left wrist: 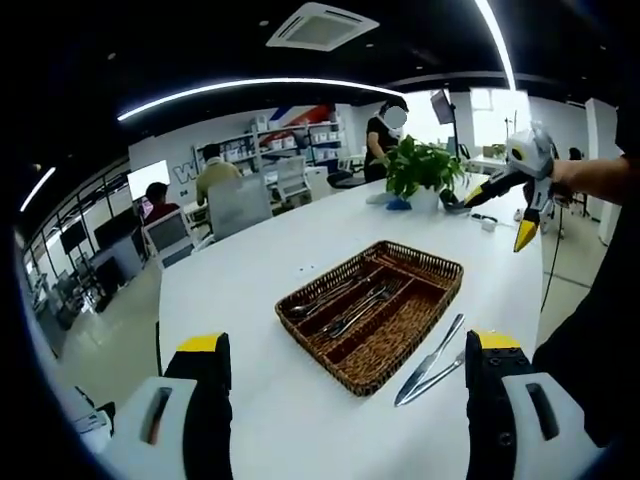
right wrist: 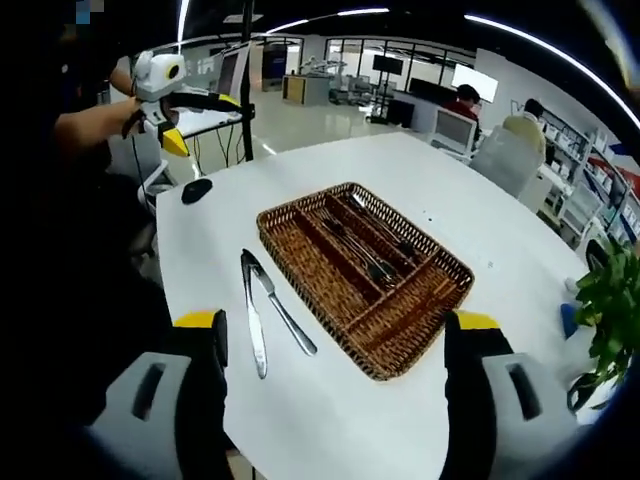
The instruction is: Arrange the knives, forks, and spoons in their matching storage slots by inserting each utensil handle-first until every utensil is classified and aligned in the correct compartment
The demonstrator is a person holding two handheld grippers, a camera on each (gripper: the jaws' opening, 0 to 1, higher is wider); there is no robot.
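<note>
A brown wicker cutlery tray [left wrist: 320, 350] [right wrist: 350, 300] with long compartments lies in the middle of the white table. Several forks and spoons [left wrist: 350, 305] [right wrist: 365, 245] lie in its far compartments. Two knives [left wrist: 430, 362] [right wrist: 257, 320] rest crossed on the table beside the tray's near side. My left gripper [left wrist: 348, 342] hovers open in front of the tray, holding nothing; it also hangs high above the table's far corner [right wrist: 190, 120]. My right gripper [right wrist: 337, 320] is open and empty facing the tray, and is raised in the air [left wrist: 505, 210] by a sleeved arm.
A potted green plant [left wrist: 420, 165] [right wrist: 610, 290] stands at one end of the table beside a blue item [left wrist: 397, 204]. A small black object [right wrist: 195, 190] lies near the opposite corner. People sit and stand at desks and chairs beyond the table.
</note>
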